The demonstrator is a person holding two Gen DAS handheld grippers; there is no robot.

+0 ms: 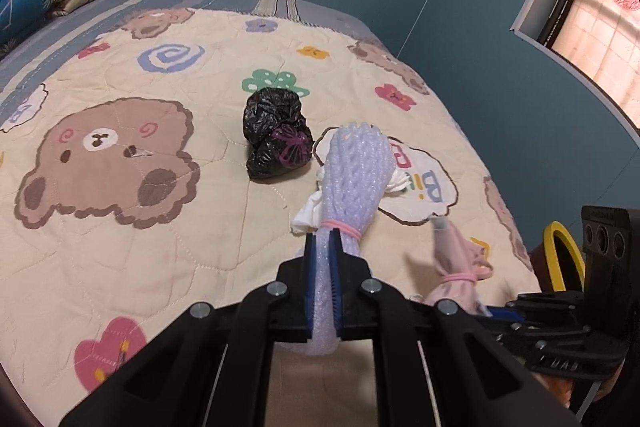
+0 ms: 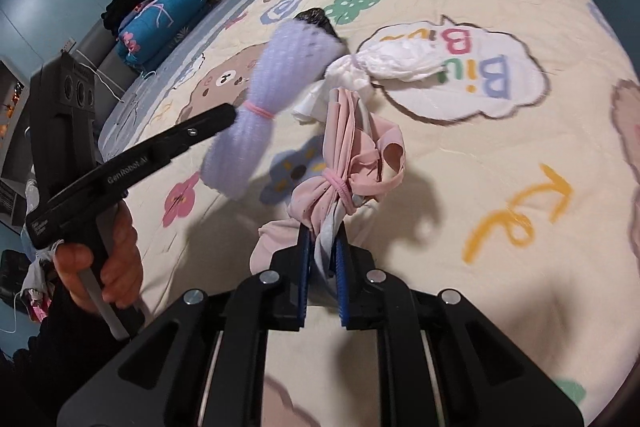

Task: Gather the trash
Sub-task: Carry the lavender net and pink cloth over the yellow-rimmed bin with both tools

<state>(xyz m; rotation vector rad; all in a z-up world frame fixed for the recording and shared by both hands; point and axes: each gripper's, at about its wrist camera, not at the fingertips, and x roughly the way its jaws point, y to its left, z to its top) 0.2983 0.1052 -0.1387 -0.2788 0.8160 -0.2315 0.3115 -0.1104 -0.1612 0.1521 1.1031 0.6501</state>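
On the bed's cartoon bear quilt (image 1: 120, 227), both grippers have trash in hand. Left gripper (image 1: 323, 243) is clamped tight on a lavender foam net bundle (image 1: 352, 179) tied with a pink rubber band, held up off the quilt. Right gripper (image 2: 323, 231) is pinching a pink cloth bundle (image 2: 344, 147), also banded. A black plastic bag (image 1: 276, 135) and a white tissue wad (image 2: 396, 63) lie on the quilt just beyond them.

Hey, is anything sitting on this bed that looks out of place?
Yes. A knotted black plastic bag and a crumpled white tissue wad lie loose on the cream cartoon-bear quilt, where trash does not belong. A lavender foam net bundle and a pink cloth bundle are already gripped.
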